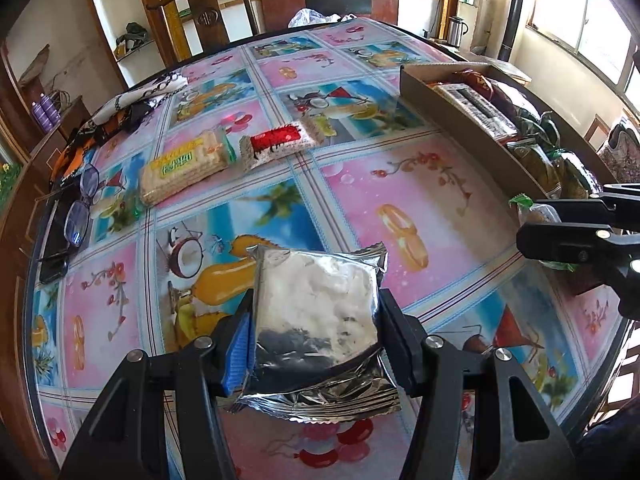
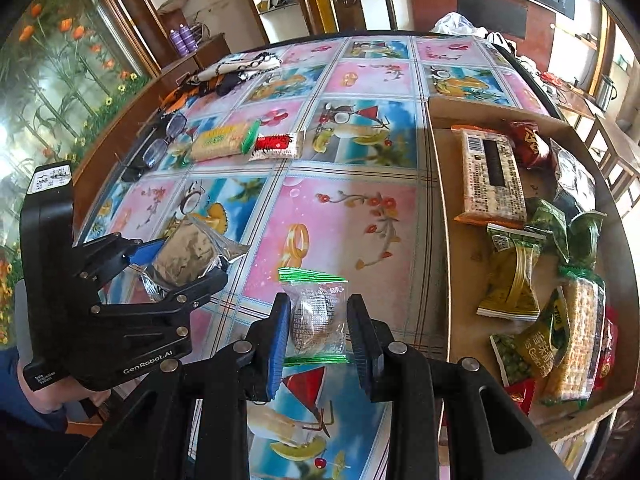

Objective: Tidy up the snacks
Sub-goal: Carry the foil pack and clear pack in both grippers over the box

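Left claw (image 1: 316, 344) clamps silver packet (image 1: 320, 312), long axis pointing away; right claw (image 2: 320, 344) clamps clear green-edged packet (image 2: 318, 316), upright.

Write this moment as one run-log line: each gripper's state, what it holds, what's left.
left gripper: shut on foil pack | right gripper: shut on clear packet | box: part filled | table: two packs left

I'm in a home living or dining room: surface (image 1: 360, 184) under a fruit-print cloth, carved wooden chair (image 1: 208, 12), wall shelves (image 1: 132, 44), kettle (image 1: 457, 30) near the window (image 1: 580, 28), eyeglasses (image 1: 82, 208) left lying.
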